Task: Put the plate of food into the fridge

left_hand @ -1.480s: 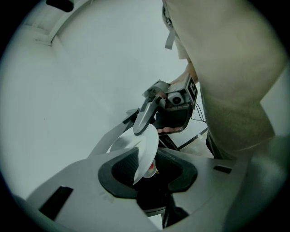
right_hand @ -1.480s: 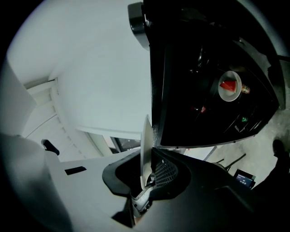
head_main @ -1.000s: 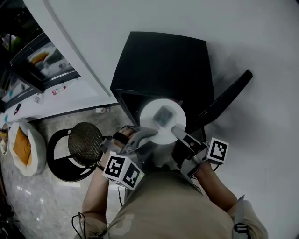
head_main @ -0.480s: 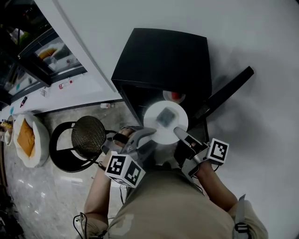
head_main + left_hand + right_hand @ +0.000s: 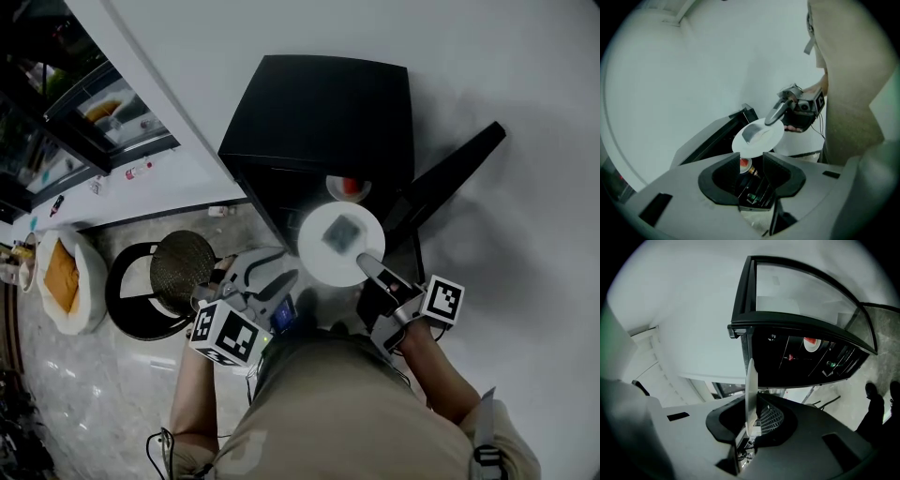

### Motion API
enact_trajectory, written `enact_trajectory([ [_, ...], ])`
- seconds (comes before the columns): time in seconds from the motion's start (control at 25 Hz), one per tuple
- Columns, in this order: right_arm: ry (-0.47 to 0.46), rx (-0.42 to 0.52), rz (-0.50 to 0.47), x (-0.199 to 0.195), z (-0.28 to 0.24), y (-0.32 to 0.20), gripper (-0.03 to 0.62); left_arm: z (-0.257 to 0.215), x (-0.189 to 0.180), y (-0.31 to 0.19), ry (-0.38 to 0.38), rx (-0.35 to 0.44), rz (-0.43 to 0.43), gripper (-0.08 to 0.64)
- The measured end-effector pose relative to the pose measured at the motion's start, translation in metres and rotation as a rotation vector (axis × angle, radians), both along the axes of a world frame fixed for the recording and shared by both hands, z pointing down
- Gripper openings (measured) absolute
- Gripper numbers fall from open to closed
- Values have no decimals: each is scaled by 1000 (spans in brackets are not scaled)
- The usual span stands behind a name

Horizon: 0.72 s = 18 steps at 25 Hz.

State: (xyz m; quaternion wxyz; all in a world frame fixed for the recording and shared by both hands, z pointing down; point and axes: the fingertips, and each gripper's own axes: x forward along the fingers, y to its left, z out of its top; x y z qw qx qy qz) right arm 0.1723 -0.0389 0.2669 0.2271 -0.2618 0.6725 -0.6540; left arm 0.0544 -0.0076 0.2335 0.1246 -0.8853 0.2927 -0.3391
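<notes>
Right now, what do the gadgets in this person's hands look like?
The left gripper and right gripper are grey handheld tools with two dark-padded jaws; each carries a white cube with black square markers. The person wears a beige top.

No legible text or labels

Fridge [image 5: 323, 112]: small, black, boxy; door [image 5: 450, 183] swung wide open.
Plate [image 5: 319, 255]: white, round, level, one grey square of food [image 5: 343, 232] at centre; held in air just before the fridge's open mouth.
</notes>
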Motion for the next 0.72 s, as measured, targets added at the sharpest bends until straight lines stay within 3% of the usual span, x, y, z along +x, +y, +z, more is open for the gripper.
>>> enact_trajectory([
  [0.16,-3,3,-6,2,3,10,48,1,8,0,230,-148,-66,143],
  [0.48,17,41,-34,6,8,18,48,17,5,6,644,-473,-199,245],
  [0.72,13,47,-81,-9,18,25,48,40,12,10,864,-638,-223,247],
])
